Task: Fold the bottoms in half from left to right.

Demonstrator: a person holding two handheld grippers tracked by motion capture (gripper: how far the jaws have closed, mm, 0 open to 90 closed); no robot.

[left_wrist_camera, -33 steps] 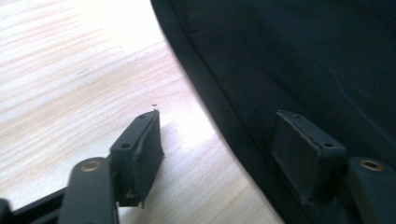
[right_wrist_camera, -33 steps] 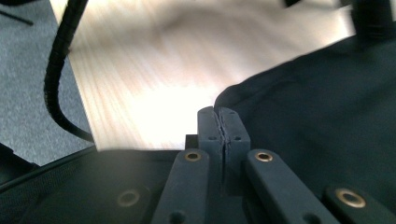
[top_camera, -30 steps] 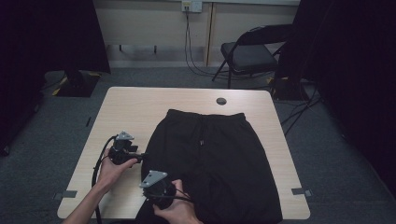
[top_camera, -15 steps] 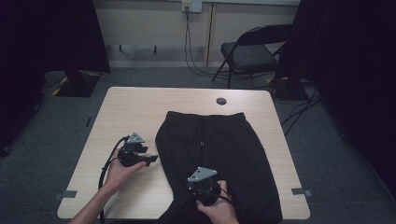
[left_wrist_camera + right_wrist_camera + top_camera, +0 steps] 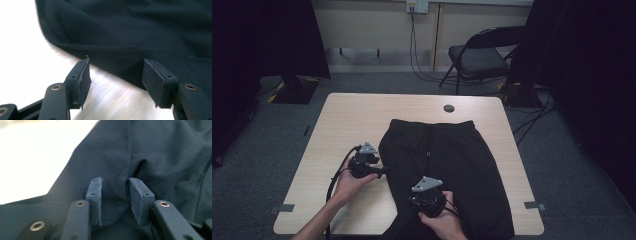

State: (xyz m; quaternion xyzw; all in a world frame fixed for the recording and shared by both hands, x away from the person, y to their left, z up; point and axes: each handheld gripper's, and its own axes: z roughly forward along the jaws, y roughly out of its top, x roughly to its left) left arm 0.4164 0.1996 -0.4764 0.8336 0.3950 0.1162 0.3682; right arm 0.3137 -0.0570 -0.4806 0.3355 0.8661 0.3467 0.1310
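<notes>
Low in the high view's middle: right claw [image 5: 428, 199] shifted rightward onto the black fabric trousers [image 5: 462, 165], spread flat over the pale wooden surface [image 5: 357, 117], jaws just parted halfway, cloth bunched between but not pinched. At frame left: left claw [image 5: 379, 171] moved to the trousers' edge, wide open, holding nothing. Probably regripping to fold.
</notes>
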